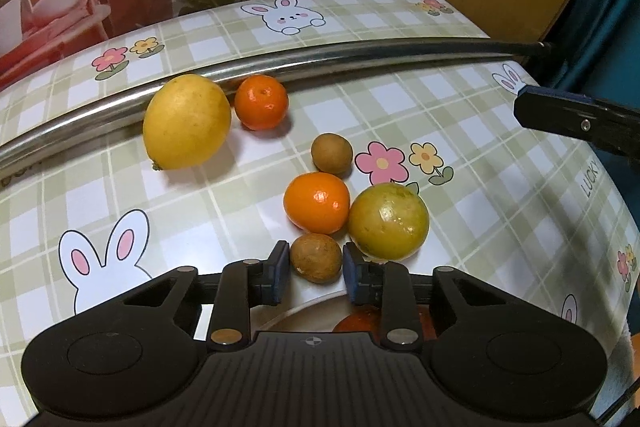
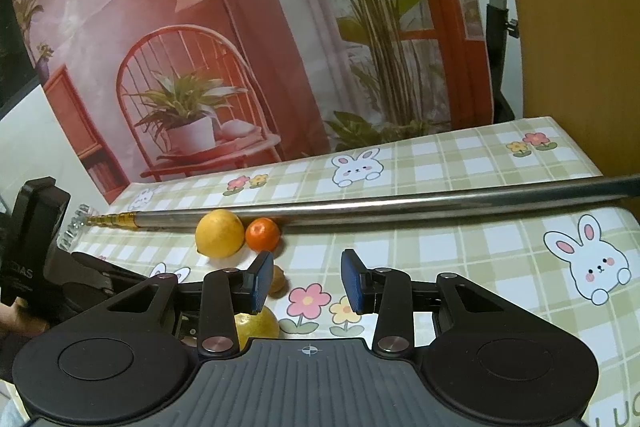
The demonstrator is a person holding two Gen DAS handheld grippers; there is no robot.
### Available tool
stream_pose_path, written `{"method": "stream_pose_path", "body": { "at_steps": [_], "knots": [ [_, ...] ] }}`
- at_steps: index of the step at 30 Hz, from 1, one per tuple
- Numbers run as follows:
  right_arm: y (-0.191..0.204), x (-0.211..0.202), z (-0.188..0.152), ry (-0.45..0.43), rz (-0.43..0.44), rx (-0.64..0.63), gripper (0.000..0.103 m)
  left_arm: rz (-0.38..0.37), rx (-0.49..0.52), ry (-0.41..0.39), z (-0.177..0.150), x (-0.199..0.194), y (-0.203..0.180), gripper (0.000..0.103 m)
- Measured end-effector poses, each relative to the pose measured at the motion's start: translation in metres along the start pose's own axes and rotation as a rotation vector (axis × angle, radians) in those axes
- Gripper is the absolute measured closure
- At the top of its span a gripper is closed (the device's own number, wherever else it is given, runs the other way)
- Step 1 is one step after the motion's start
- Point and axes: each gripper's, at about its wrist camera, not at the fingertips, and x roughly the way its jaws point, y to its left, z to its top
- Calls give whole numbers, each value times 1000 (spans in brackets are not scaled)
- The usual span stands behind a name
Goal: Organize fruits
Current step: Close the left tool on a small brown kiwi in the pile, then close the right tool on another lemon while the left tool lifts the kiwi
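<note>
The tablecloth [image 1: 460, 131], a green plaid with rabbits and flowers, carries the word "LUCKY" at its right edge. The left gripper [image 1: 316, 269] is closed on a small brown fruit [image 1: 316, 258], dull and speckled, both blue pads against its sides. It lies on the cloth at the near end of a cluster, just beside an orange mandarin [image 1: 317, 202] and a yellow-green fruit [image 1: 388, 221]. A second brown fruit [image 1: 331, 153] sits beyond. A lemon [image 1: 187, 121] and another mandarin [image 1: 261, 102] rest against a steel pole [image 1: 360, 53]. The right gripper [image 2: 307, 281] holds nothing, pads nearly at their narrowest.
</note>
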Motion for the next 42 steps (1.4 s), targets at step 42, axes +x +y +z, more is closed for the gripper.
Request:
{"method": "stream_pose_path", "body": {
  "at_steps": [42],
  "knots": [
    [129,128,44,91,118,-397,63,276,-480,-436,-123,-130,81,73]
  ]
}}
